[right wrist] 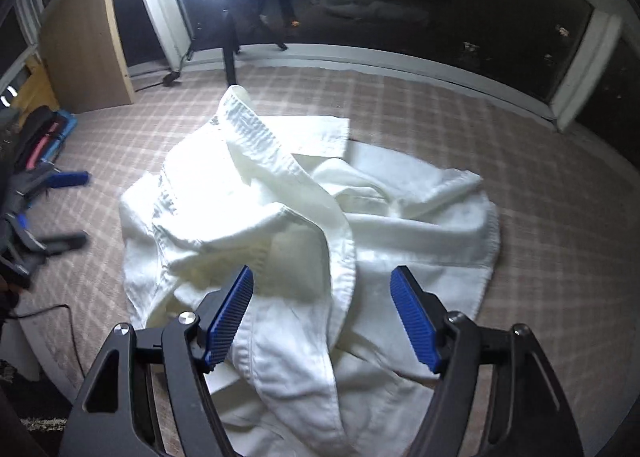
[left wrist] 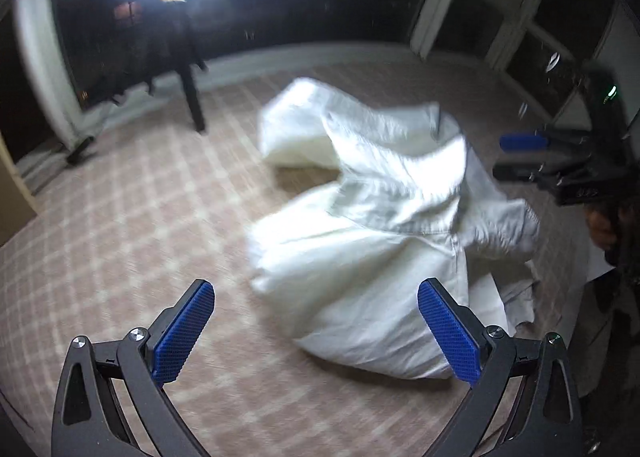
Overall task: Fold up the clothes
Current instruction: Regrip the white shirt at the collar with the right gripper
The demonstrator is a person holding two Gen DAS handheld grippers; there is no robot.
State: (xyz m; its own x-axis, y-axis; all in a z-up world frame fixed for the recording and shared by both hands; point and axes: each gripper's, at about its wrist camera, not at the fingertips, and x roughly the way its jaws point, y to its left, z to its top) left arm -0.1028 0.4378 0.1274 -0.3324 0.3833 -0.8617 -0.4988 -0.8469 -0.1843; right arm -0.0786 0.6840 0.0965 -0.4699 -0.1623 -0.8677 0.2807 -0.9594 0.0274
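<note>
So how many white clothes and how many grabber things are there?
White garment: 1, crumpled on the checked carpet
Grippers: 2, left gripper and right gripper, both with blue fingers spread open
Total: 3

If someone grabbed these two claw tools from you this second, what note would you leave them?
Left gripper: open, empty, over the checked carpet beside the garment.
Right gripper: open, empty, above the near edge of the garment.
White robe-like garment: crumpled in a heap on the carpet, thick collar band twisted across the top.
Done: no fold visible.
Left: spread it flat, then fold.
</note>
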